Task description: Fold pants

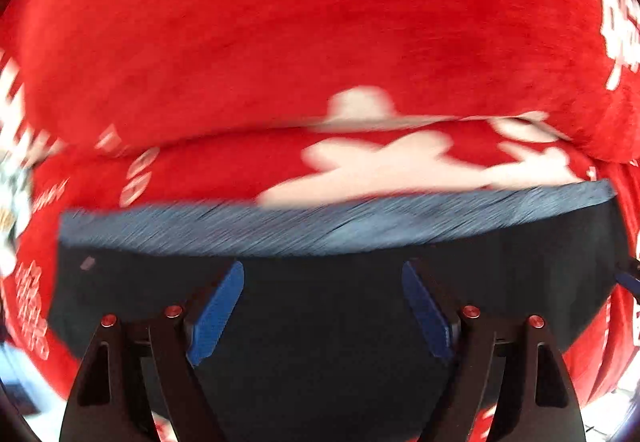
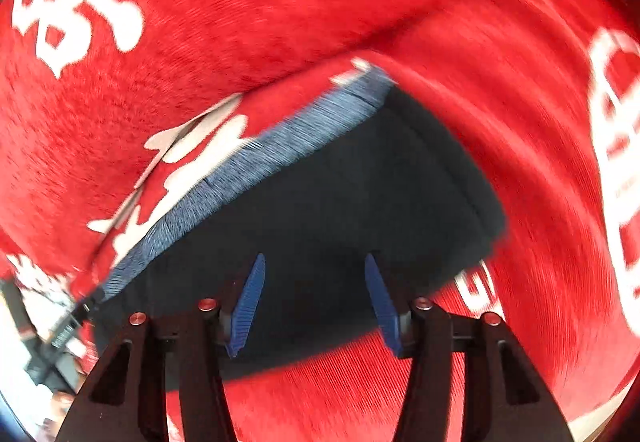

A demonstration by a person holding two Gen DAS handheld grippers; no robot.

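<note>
The dark pants (image 1: pixel 320 302) lie folded flat on a red cloth with white lettering (image 1: pixel 280 41), their grey-blue ribbed waistband (image 1: pixel 320 226) along the far edge; motion blur smears the lettering and the band's weave. The left gripper (image 1: pixel 323 308) and right gripper (image 2: pixel 314 302) hang over the dark fabric, jaws spread wide, holding nothing; the room shows only as bright, unreadable slivers at the frame corners.

The pants (image 1: pixel 320 302) are dark, matt cloth with a ribbed blue-grey band (image 1: pixel 340 222). Under them lies a red blanket (image 1: pixel 280 21) — soft and fuzzy. The gripper pads (image 2: pixel 248 306) look like bumpy blue rubber or plastic.
</note>
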